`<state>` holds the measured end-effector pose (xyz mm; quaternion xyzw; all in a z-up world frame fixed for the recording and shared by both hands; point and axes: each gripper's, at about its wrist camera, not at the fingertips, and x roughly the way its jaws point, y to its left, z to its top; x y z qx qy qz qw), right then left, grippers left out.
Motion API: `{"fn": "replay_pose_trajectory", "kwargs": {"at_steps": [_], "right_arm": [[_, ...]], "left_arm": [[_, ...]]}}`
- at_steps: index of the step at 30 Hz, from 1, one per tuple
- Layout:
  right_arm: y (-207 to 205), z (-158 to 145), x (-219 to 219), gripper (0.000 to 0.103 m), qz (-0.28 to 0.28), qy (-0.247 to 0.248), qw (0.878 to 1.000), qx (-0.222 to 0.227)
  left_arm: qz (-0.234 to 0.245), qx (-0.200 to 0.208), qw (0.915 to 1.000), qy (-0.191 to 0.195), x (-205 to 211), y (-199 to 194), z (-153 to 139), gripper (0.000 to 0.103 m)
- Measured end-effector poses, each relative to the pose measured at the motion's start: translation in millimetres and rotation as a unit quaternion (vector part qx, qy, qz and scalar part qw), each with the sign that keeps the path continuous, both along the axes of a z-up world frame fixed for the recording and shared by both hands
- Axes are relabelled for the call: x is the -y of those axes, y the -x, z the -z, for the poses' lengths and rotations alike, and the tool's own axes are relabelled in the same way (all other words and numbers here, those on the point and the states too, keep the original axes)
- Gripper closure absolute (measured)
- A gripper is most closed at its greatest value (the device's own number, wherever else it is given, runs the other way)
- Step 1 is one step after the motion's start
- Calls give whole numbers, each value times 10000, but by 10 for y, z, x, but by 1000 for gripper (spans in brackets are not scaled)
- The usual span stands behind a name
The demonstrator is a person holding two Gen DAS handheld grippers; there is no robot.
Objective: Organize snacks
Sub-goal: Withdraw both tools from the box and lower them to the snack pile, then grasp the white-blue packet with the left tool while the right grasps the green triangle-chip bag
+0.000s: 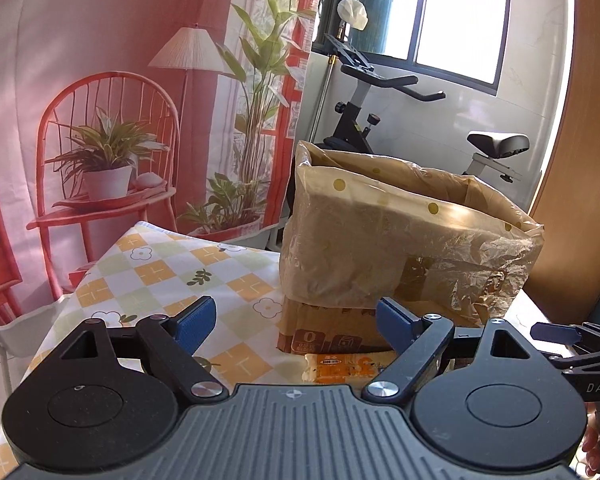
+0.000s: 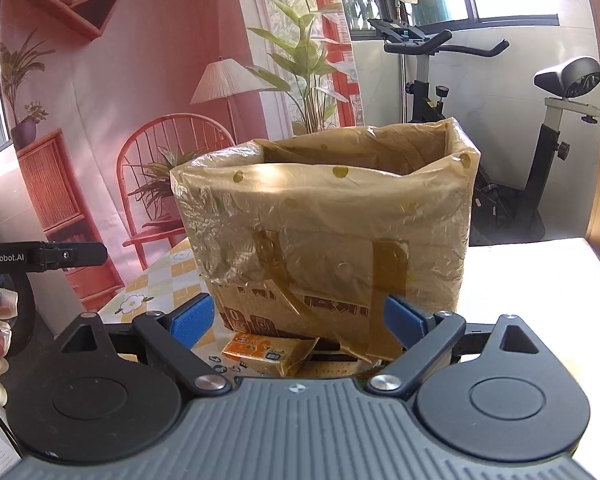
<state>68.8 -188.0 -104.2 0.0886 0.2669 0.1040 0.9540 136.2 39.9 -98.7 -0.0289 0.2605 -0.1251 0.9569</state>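
The loose plastic liner of the cardboard box (image 2: 324, 236) could be snagged on approach, since the orange snack packet (image 2: 266, 354) is tucked on the desk (image 1: 148, 272) against the box's near base, just ahead of both grippers' wide-open, empty jaws: left gripper (image 1: 296, 324), right gripper (image 2: 298, 318).

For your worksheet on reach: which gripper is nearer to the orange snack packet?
Hard to call; both look about level. The left gripper and right gripper each hang open just short of the orange snack packet.
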Motion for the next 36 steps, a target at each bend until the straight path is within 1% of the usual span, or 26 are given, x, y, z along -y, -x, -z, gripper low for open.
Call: {"fn": "replay_pose_trajectory", "kwargs": {"at_steps": [2, 4, 7, 9, 11, 12, 16, 19, 22, 27, 33, 36], "right_arm": [[15, 137, -51, 7, -68, 198, 9996, -211], [11, 258, -84, 7, -132, 229, 9986, -468], [9, 485, -151, 7, -162, 294, 9957, -869], [9, 594, -195, 7, -148, 381, 9941, -1005], [-9, 684, -223, 10, -105, 366, 9928, -1138], [-10, 713, -228, 17, -92, 342, 9923, -1188], [17, 716, -239, 24, -242, 389, 9930, -1088], [38, 694, -211, 28, -226, 348, 9943, -984], [63, 670, -146, 28, -68, 296, 9960, -846], [94, 624, -48, 29, 159, 240, 9974, -666], [130, 633, 49, 29, 370, 172, 9976, -552], [138, 652, 78, 29, 401, 147, 9975, -557]], "left_arm": [[-92, -62, 9999, -31, 5, 29, 93, 14], [-112, -214, 9997, 28, -11, 41, 182, 14], [-129, -385, 9992, 8, -41, 63, 300, 14], [-109, -479, 9988, 11, -57, 86, 368, 15], [-79, -572, 9983, 14, -63, 99, 431, 16], [-62, -615, 9981, 10, -63, 104, 459, 16], [-59, -775, 9970, -24, -38, 107, 611, 17], [79, -915, 9958, -9, 14, 38, 701, 27], [252, -937, 9952, -118, 140, -40, 792, 28], [566, -1065, 9923, -290, 390, -262, 963, 29], [584, -1188, 9896, -562, 598, -477, 1178, 29], [483, -1256, 9878, -784, 666, -557, 1281, 30]]}}
